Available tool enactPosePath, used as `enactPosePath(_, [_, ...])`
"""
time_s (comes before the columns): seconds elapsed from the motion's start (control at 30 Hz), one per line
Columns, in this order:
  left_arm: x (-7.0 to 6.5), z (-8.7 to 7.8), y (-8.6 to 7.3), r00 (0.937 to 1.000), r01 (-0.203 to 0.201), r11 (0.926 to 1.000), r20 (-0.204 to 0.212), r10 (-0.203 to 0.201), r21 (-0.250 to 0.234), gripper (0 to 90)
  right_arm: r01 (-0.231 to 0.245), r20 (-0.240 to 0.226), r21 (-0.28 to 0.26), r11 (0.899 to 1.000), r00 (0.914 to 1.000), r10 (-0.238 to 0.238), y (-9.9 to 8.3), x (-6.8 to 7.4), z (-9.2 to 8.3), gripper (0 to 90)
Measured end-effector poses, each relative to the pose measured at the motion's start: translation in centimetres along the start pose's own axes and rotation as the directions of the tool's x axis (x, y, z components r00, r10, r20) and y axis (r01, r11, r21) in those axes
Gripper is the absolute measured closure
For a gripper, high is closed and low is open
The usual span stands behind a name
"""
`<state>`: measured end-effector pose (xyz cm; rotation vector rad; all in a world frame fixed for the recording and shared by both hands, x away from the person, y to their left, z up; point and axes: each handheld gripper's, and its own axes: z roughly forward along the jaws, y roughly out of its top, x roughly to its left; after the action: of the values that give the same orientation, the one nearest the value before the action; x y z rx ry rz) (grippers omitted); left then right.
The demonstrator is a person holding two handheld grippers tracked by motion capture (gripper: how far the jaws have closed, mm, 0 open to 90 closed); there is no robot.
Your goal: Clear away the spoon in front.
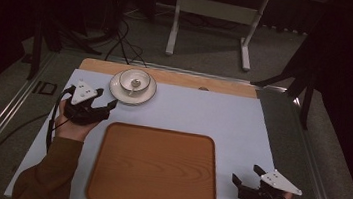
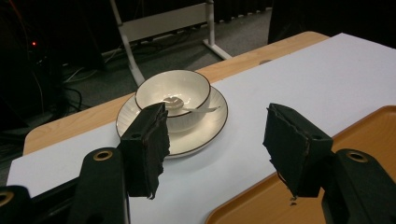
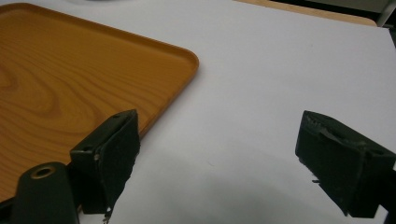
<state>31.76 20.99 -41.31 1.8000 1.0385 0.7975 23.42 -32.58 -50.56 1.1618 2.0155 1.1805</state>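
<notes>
A white bowl (image 1: 134, 81) with a spoon (image 2: 184, 106) in it stands on a white saucer (image 1: 119, 94) at the back left of the white mat. My left gripper (image 1: 106, 98) is open just left of and in front of the saucer, jaws pointing at it with nothing between them; the bowl (image 2: 172, 96) lies ahead of its jaws, apart from them. A wooden tray (image 1: 154, 168) lies bare in the middle front. My right gripper (image 1: 246, 174) hovers open over the mat to the right of the tray (image 3: 70, 79).
The white mat (image 1: 212, 118) covers a wooden table whose bare back edge (image 1: 177, 77) shows. Metal rails (image 1: 7, 110) run along both sides. Behind the table stands a white desk frame (image 1: 213, 18) and cables (image 1: 120, 43) lie on the floor.
</notes>
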Motion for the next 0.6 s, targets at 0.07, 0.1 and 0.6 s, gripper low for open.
enactPosePath(0.07, [0.0,0.3,0.1,1.0000,0.003,1.0000,0.001,-0.003,0.005,39.0,-0.001,-0.001,0.001,1.000,1.0000,0.001,0.0,0.0,0.0,13.6])
enactPosePath(0.1, [0.1,0.5,0.1,1.0000,0.002,1.0000,0.002,-0.002,0.008,39.0,-0.001,-0.002,0.001,1.000,1.0000,0.001,0.0,0.0,0.0,13.6])
enactPosePath(0.6, [0.1,2.4,0.7,1.0000,-0.006,0.9996,0.007,0.006,0.028,39.3,0.000,-0.003,0.005,1.000,1.0000,0.000,0.0,0.1,0.2,13.6])
